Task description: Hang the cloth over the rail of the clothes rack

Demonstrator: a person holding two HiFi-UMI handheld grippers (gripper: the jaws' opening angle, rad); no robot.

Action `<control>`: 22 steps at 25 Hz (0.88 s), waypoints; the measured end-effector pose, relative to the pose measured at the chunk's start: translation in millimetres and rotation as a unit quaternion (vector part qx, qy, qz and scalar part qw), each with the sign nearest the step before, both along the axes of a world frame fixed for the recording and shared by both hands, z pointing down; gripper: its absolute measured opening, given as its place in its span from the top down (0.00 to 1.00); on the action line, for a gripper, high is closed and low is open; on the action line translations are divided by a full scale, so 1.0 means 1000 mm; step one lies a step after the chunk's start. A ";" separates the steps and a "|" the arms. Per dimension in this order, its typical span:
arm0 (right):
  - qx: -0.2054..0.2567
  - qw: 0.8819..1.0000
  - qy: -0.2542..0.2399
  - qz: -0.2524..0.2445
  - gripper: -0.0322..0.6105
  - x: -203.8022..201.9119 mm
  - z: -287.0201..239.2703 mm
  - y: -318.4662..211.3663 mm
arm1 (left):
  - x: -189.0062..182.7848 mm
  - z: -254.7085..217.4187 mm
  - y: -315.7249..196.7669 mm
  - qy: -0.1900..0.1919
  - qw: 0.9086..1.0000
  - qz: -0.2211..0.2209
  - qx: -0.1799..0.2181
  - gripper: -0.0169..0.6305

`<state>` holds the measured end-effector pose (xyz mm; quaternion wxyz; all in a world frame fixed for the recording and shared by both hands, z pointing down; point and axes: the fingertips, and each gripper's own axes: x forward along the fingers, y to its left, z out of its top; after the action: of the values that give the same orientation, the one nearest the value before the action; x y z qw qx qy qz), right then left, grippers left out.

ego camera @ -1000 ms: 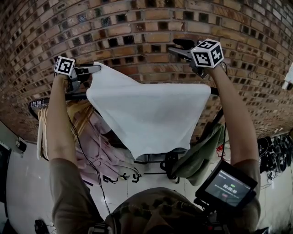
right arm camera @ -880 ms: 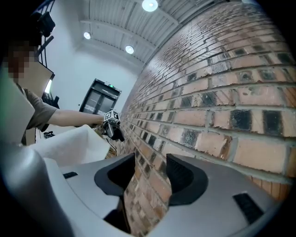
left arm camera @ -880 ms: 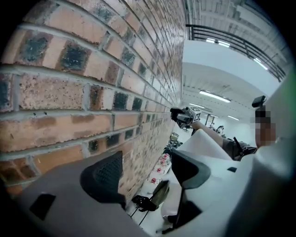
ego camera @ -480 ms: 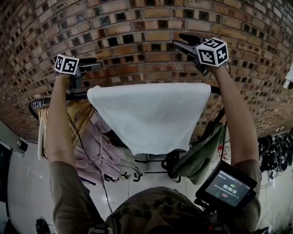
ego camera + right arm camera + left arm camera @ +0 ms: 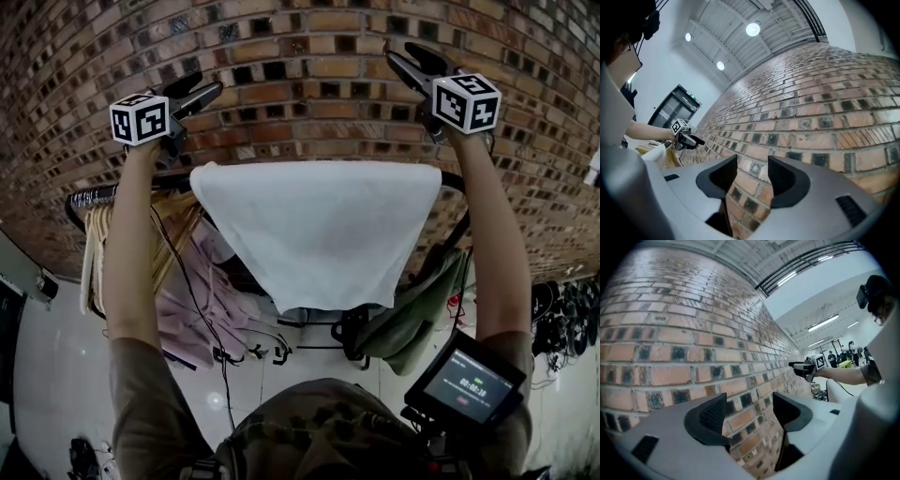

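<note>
The white cloth [image 5: 314, 225] hangs draped over the black rail [image 5: 92, 196] of the clothes rack, its top edge flat along the rail. My left gripper [image 5: 202, 94] is above the cloth's left end and apart from it; its jaws have just been opening and hold nothing. My right gripper [image 5: 412, 62] is up above the cloth's right end, open too. In the left gripper view the left gripper [image 5: 750, 416] has only brick wall between its fingers. The right gripper view shows the same for the right gripper [image 5: 752, 176].
A brick wall [image 5: 300, 56] stands close behind the rail. Garments on hangers [image 5: 178, 281] hang at the rail's left, and a green garment [image 5: 417, 314] at its right. Shoes and cables [image 5: 562, 309] lie on the floor at right. A screen device [image 5: 469, 380] sits at my chest.
Both grippers have let go of the cloth's top corners and risen above the rail. The cloth, held up at the left before, now lies level over the rail.
</note>
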<state>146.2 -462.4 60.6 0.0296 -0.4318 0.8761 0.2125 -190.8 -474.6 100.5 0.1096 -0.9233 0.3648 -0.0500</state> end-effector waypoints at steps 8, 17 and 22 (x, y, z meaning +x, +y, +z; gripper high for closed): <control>0.060 0.996 -0.065 0.033 0.80 0.032 -0.032 0.052 | 0.000 -0.045 0.077 0.014 0.981 -0.057 0.186 0.49; 0.102 0.991 -0.075 0.050 0.80 0.027 -0.036 0.101 | 0.004 -0.073 0.143 0.038 0.963 -0.090 0.251 0.56; 0.164 0.980 -0.054 0.099 0.80 0.019 -0.033 0.143 | -0.001 -0.049 0.180 0.086 0.947 -0.135 0.279 0.56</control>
<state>165.0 -319.7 27.8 0.1264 -0.5161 0.7794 0.3319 -192.2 -294.9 51.7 0.3231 -0.7988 0.4935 0.1186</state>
